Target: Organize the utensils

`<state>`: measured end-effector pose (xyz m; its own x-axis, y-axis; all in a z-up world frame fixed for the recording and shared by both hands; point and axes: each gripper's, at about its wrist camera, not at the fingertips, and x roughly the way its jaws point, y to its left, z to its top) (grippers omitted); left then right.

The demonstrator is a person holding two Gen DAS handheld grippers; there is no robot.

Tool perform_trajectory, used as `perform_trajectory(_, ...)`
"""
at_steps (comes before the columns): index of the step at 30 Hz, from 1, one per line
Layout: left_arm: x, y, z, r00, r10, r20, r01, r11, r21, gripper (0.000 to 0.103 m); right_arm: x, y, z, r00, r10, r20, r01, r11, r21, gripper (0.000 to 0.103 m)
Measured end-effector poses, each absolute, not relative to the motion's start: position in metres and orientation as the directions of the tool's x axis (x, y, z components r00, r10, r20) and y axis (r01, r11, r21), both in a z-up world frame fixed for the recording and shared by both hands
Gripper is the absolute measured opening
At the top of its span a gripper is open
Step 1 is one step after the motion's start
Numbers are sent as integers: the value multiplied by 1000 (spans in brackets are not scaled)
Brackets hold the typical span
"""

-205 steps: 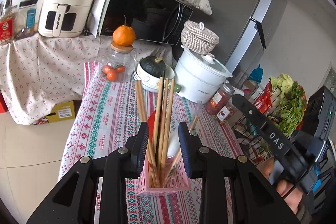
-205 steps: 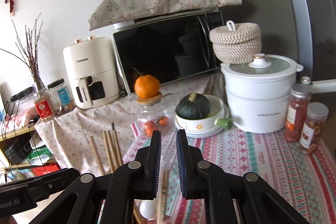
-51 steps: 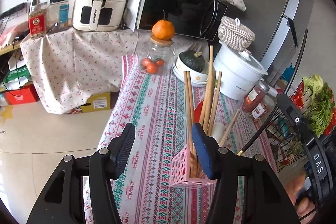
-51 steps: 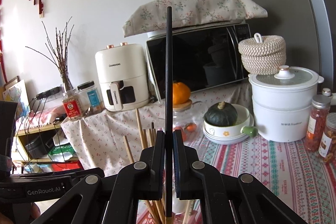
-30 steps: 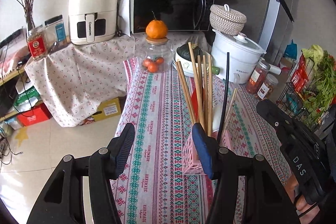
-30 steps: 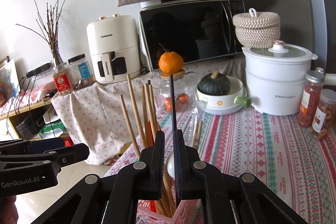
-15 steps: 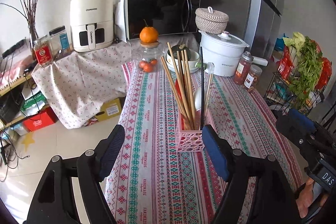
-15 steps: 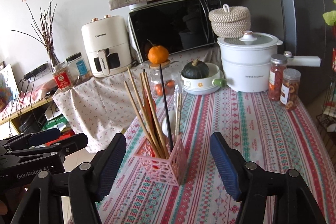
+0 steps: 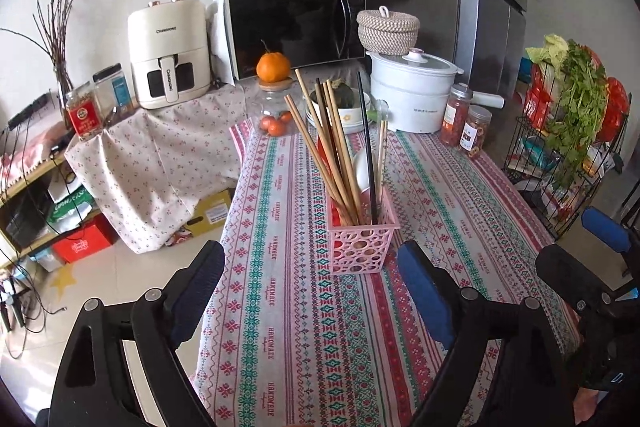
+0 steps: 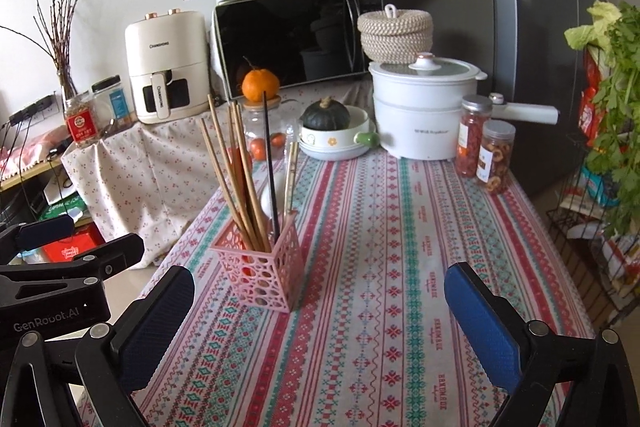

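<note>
A: The patterned tablecloth (image 10: 400,267) fills most of both views, and the pink perforated holder (image 10: 262,273) stands on it towards the near left edge, well clear of the white cooker (image 10: 424,107).

B: Both grippers sit back from it. The left gripper (image 9: 312,291) and the right gripper (image 10: 320,307) have just been opening; their jaws gape wide with nothing between them.

A: The holder looks light and tippy, since the wooden chopsticks (image 10: 236,171) lean out to one side. It is best taken low on its walls.

B: The black chopstick (image 10: 270,163) looks stiff, thin and slick; it should be pinched mid-shaft.

A: The white spoon (image 9: 363,167) is mostly hidden, and a red thing behind the sticks cannot be identified.
</note>
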<state>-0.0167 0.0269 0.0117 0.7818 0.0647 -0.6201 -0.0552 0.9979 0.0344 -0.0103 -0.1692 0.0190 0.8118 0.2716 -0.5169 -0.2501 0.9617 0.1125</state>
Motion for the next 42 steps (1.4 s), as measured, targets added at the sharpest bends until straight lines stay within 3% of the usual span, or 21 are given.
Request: perform_trajectory(42,-10,16,8,788,37,-615,-34,999,17,97,-1,-175,10,811,238,-534,-213,971,110,103)
